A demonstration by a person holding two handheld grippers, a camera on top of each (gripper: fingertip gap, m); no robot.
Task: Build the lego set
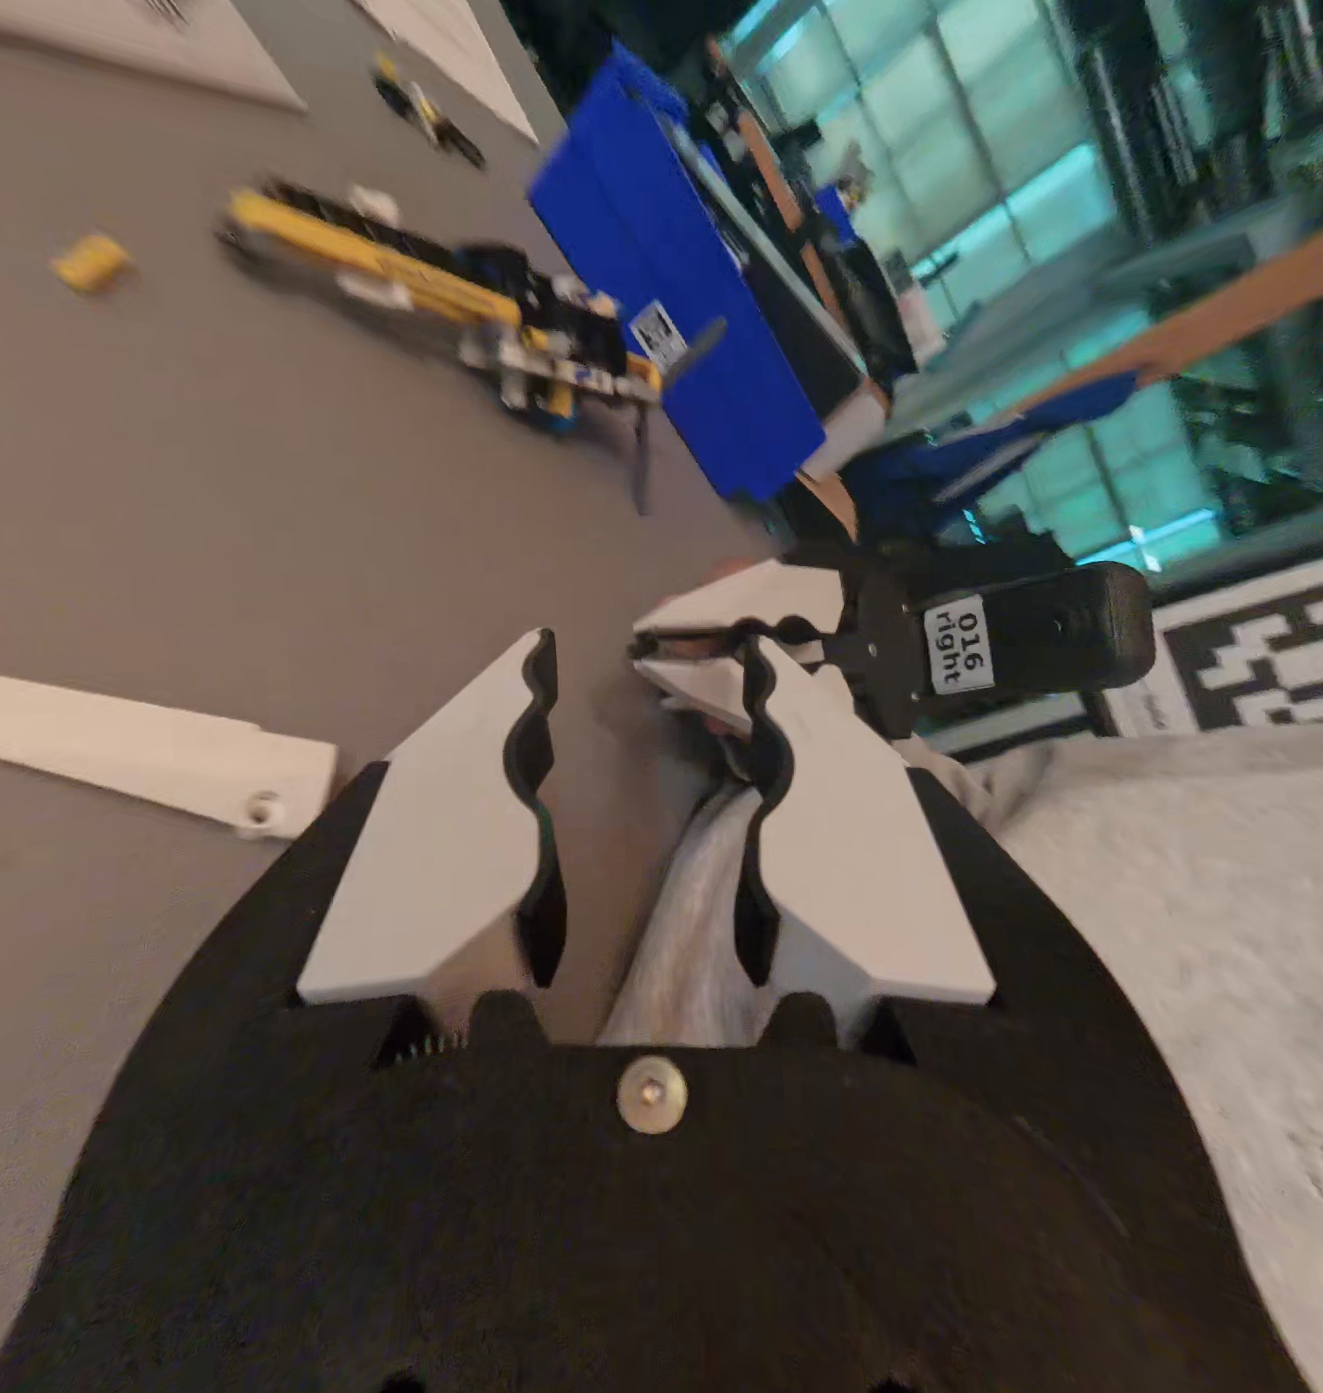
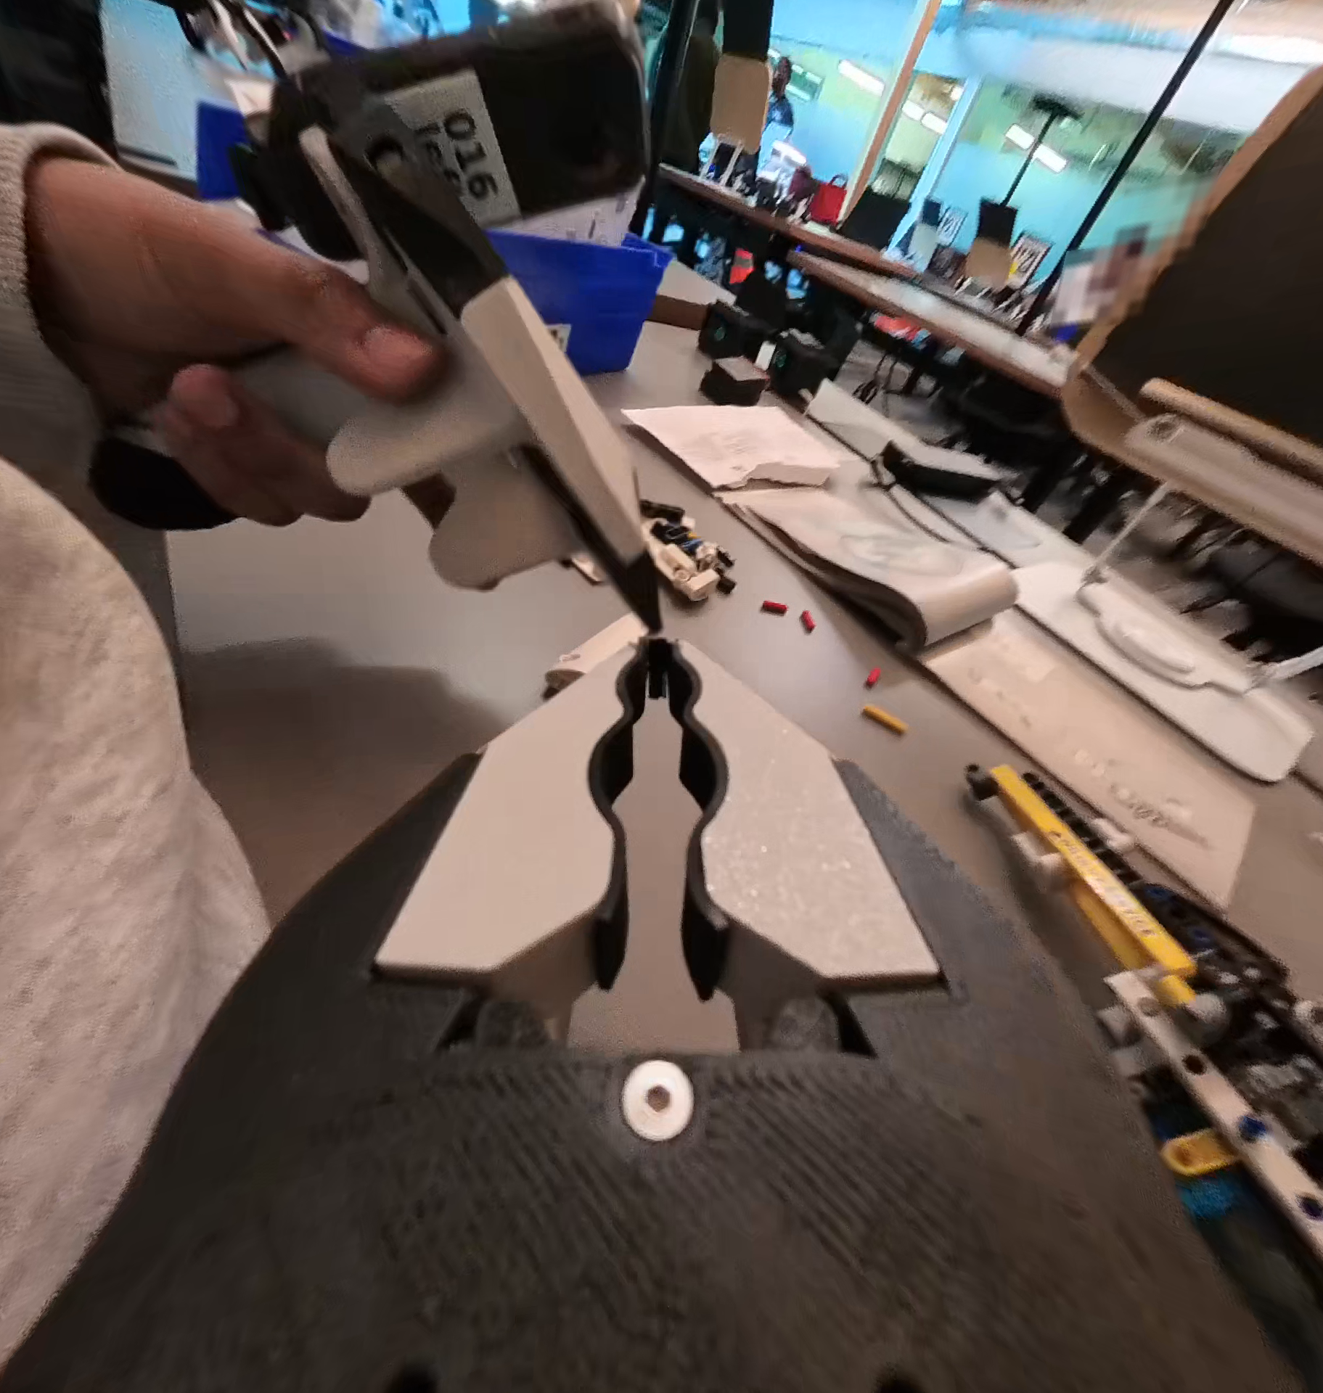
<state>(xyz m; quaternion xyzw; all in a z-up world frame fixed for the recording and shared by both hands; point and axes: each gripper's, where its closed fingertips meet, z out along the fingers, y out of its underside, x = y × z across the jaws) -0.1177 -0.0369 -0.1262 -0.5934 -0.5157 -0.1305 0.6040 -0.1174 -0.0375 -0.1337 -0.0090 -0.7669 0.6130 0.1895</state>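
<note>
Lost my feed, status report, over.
Left hand-held gripper open, empty. Right hand-held gripper shut on small black pin. Yellow lego build on table, untouched. Nothing in the way.

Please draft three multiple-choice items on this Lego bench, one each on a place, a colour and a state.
1. Where is the long yellow-and-black Lego beam assembly relative to the right tongs in the right wrist view?
A. On the grey tabletop to the right of them
B. Inside the blue plastic bin
C. Clamped in the left tongs

2. What colour are the small loose pins beyond the right tongs?
A. Green
B. Red
C. Purple

3. What state are the right tongs in?
A. Wide open and empty
B. Shut on a small black Lego pin
C. Out of view

Answers: 1 A, the assembly lies on the table to the right of the tongs. 2 B, the pins show red against the grey. 3 B, the tips meet on the black piece, while the left tongs stand open.
</note>
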